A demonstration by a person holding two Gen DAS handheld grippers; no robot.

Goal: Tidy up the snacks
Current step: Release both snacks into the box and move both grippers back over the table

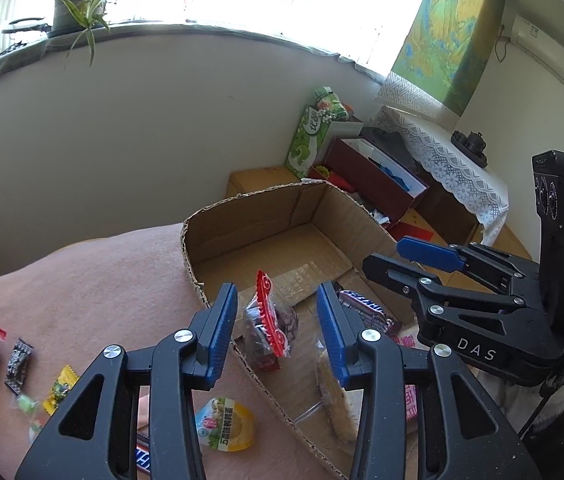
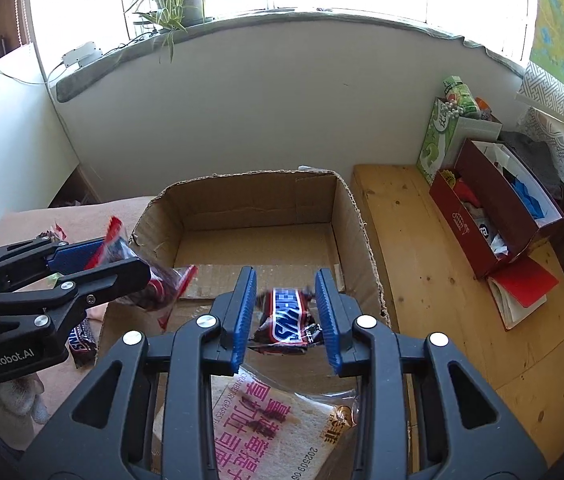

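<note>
1. The left gripper (image 1: 278, 326) hangs over the near left corner of the open brown cardboard box (image 1: 242, 216), its blue pads spread apart.
2. Between those pads, touching neither, is a clear-wrapped dark snack with a red serrated seal (image 1: 270, 328); its long axis stands roughly upright, the red seal end up and tilted slightly left.
3. The right gripper (image 2: 285, 316) is released too, pads clear of the dark blue Snickers bar (image 2: 287, 316) between them.
4. The bar's long axis runs steeply, tilted a little right at the top.
5. Below it, a clear-wrapped bread slice with pink lettering (image 2: 270, 420) lies flat in the box.
6. More small wrapped sweets (image 1: 18, 364) and a yellow-lidded jelly cup (image 1: 226, 424) lie on the pinkish-brown cloth (image 1: 102, 280) left of the box.
</note>
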